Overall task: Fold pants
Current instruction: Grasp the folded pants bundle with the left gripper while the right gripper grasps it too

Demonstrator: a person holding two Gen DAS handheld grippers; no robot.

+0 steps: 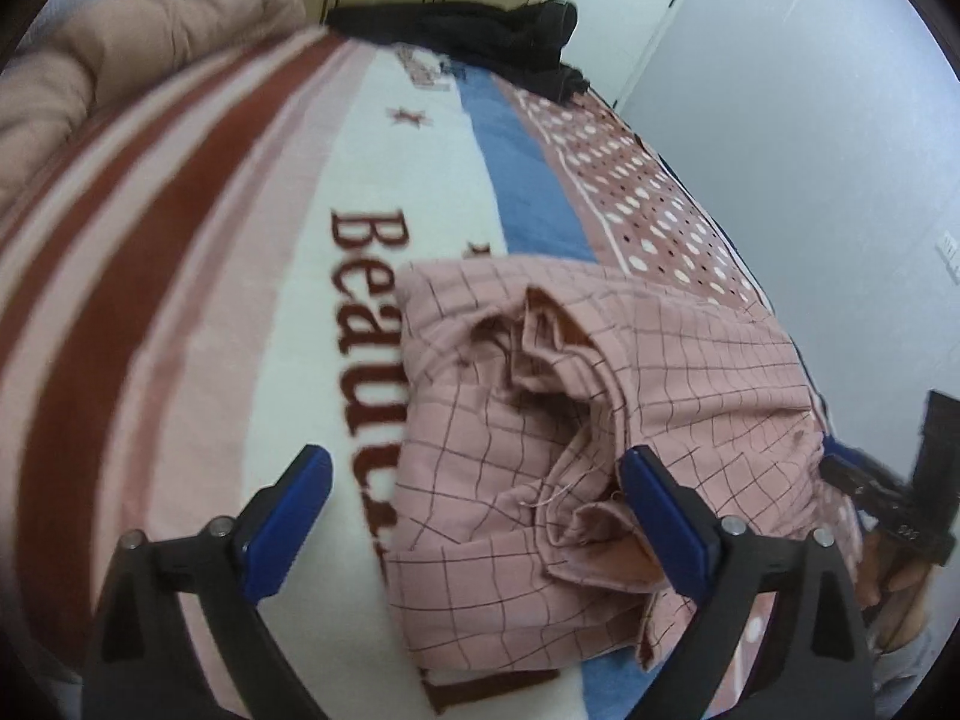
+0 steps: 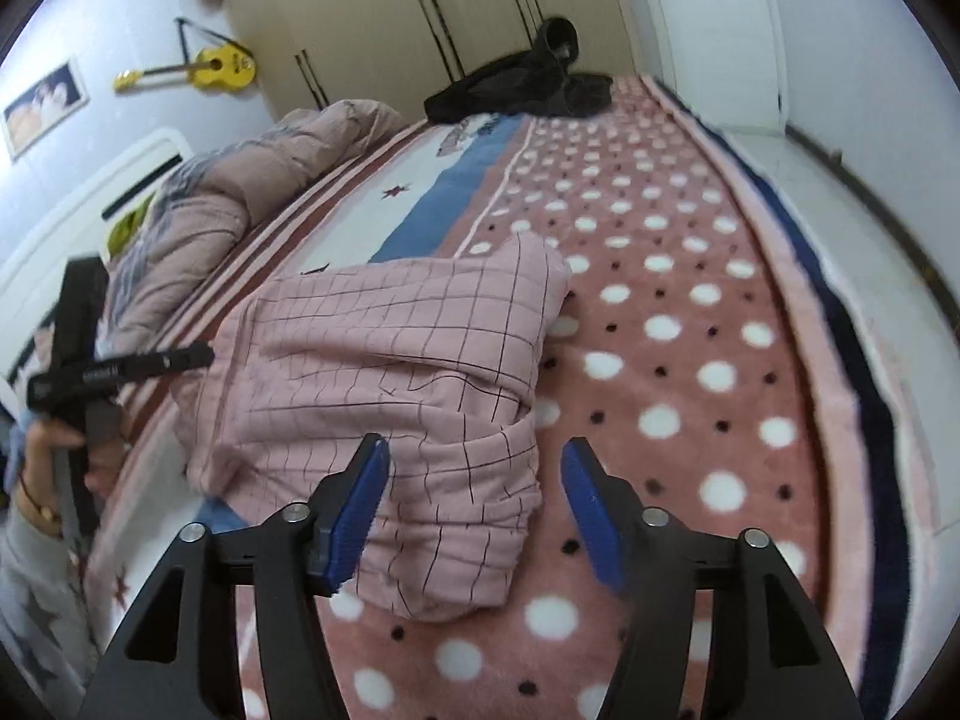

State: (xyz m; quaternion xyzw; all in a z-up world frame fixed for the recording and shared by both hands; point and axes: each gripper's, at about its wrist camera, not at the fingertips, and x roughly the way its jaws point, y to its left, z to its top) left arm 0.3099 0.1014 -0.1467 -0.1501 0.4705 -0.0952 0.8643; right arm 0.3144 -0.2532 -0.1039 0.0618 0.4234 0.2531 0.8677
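Pink grid-checked cotton pants (image 2: 384,372) bunched near bed's (image 2: 690,360) long edge, unfolded; left tool (image 1: 474,516), right tool (image 2: 474,510) released. Next: spreading flat.

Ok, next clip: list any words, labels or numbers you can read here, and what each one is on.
"Beau...": large dark red letters on the blanket; the pants cover the rest.
Printed words at the blanket's far end: too blurred to read.
White print on the left gripper's body: too small to read.
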